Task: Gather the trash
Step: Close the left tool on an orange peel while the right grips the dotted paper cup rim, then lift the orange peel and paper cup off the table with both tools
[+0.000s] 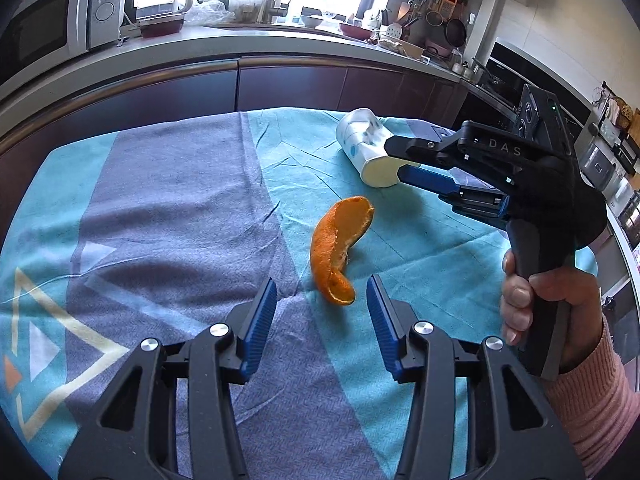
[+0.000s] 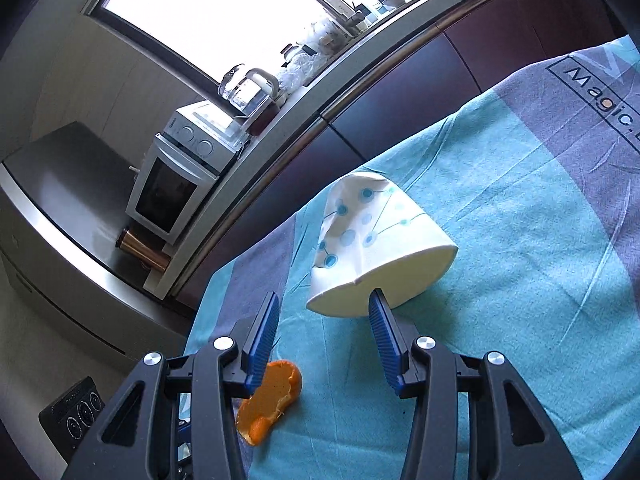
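An orange peel [image 1: 338, 248] lies on the teal and grey cloth [image 1: 168, 216]. My left gripper [image 1: 322, 296] is open, its blue pads either side of the peel's near end, just short of it. A crushed white paper cup with blue dots [image 1: 366, 146] lies on its side farther back. My right gripper [image 1: 404, 158] is open at the cup's open end; in the right wrist view [image 2: 324, 312] one fingertip [image 2: 378, 308] overlaps the cup [image 2: 376, 248] rim. The peel [image 2: 272, 402] shows low left there.
A dark cabinet front [image 1: 280, 88] and a kitchen counter [image 1: 240, 40] run behind the table, with a microwave [image 1: 52, 16], a kettle [image 1: 160, 0] and dishes. An oven [image 1: 516, 76] stands at the right. The cloth's far edge is just beyond the cup.
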A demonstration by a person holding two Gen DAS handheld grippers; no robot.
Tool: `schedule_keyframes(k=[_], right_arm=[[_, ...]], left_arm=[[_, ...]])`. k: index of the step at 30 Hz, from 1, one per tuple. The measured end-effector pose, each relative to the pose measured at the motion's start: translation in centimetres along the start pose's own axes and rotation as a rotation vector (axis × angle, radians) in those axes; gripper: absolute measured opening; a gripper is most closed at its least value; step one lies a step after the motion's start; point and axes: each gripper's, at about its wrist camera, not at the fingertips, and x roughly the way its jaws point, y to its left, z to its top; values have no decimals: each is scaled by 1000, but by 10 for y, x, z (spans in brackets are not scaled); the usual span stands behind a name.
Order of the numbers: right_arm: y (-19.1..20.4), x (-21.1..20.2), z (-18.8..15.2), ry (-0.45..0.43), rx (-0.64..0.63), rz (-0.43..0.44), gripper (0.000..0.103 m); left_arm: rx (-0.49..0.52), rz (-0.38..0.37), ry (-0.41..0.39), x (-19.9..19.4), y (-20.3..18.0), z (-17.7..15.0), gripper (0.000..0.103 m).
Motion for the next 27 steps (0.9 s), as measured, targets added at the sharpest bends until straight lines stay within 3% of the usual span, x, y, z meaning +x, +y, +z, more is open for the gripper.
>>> schedule_keyframes(k=[9, 19, 27], right_arm=[[-9, 9, 12, -5, 88, 34, 45], [-12, 7, 13, -8, 99, 58, 9], [7, -3, 7, -12, 23, 73, 3]], left_arm=[[-17, -16, 55, 24, 1, 10, 28], [-25, -19, 64, 30, -1, 11, 15], [-28, 6, 40, 17, 3, 6, 13]])
